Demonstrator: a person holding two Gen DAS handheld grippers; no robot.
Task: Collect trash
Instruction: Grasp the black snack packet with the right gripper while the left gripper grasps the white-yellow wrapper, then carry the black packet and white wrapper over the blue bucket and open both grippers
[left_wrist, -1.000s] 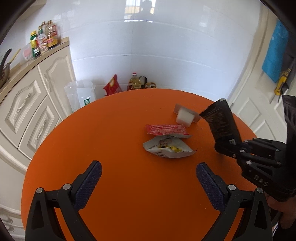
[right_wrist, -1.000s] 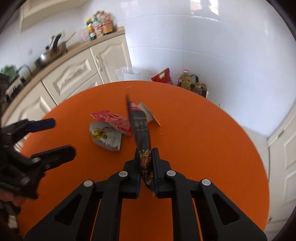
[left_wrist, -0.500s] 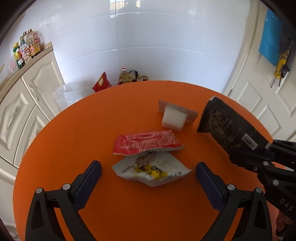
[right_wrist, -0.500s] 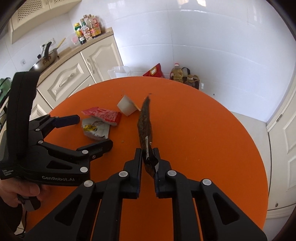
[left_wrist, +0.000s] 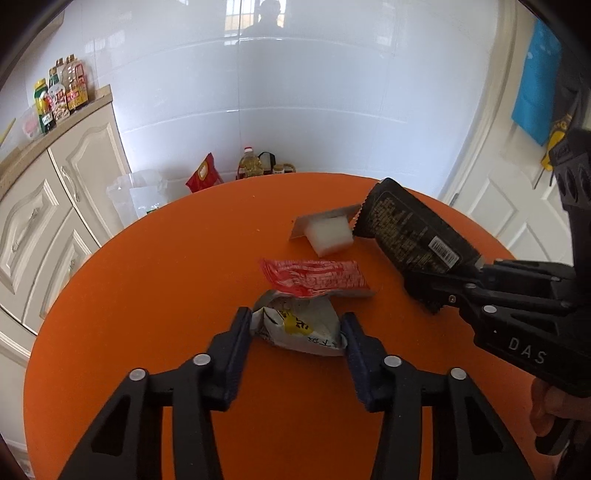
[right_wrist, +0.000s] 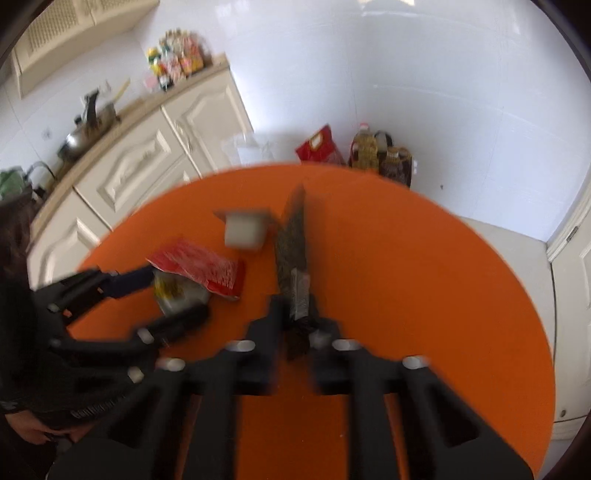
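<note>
On the round orange table (left_wrist: 147, 295) lies a crumpled white snack wrapper (left_wrist: 303, 332). My left gripper (left_wrist: 296, 317) is closing on it, and both pads touch its sides and squeeze it. Just beyond it are a red wrapper (left_wrist: 317, 277) and a small white tub with a peeled lid (left_wrist: 330, 236). My right gripper (right_wrist: 295, 306) is shut on a black snack wrapper (right_wrist: 293, 251), which it holds upright above the table to the right of the tub. The right wrist view is blurred, but the left gripper (right_wrist: 162, 295) and the white wrapper (right_wrist: 177, 291) show at its left.
Cream cabinets (left_wrist: 44, 229) with bottles (left_wrist: 59, 96) on the counter stand left of the table. Behind the table, on the floor, are a clear plastic bag (left_wrist: 136, 192), a red bag (left_wrist: 205, 173) and oil bottles (left_wrist: 251, 164). A white door (left_wrist: 517, 206) is at the right.
My left gripper came down and forward over the white wrapper and its jaws narrowed from wide open until they squeezed it. The right gripper shifted a little with the black wrapper.
</note>
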